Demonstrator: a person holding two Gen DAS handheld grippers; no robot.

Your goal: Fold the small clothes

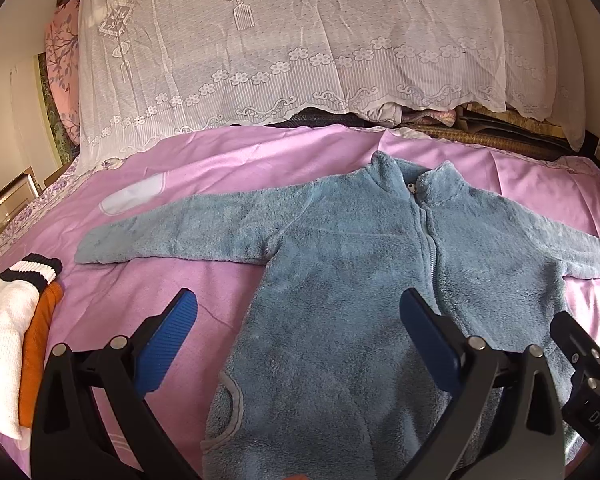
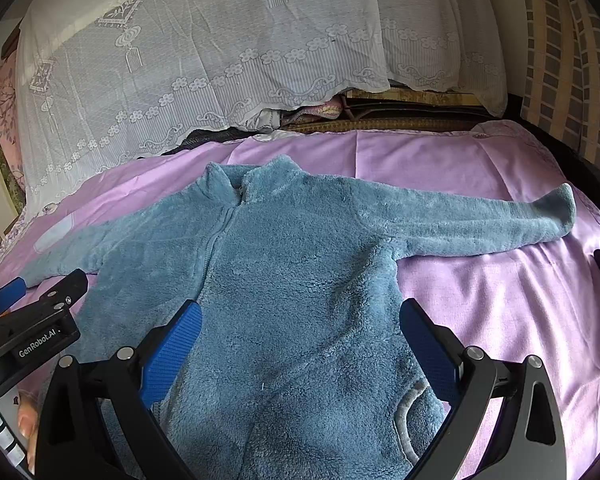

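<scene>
A small blue fleece zip jacket point(image 1: 340, 280) lies flat, front up, on a pink bedsheet point(image 1: 220, 168), both sleeves spread out sideways. It also shows in the right wrist view point(image 2: 292, 280). My left gripper point(image 1: 300, 320) is open and empty, hovering over the jacket's lower left side. My right gripper point(image 2: 300, 328) is open and empty, over the jacket's lower right body. The left gripper's body point(image 2: 32, 320) shows at the left edge of the right wrist view. The right gripper point(image 1: 596, 344) shows at the right edge of the left wrist view.
A folded white and orange garment point(image 1: 16, 340) lies at the bed's left side. A pile under a white lace cover point(image 1: 300, 48) stands behind the jacket. A woven mat point(image 2: 400, 120) lies at the bed's far edge. A pink sheet point(image 2: 500, 300) stretches right of the jacket.
</scene>
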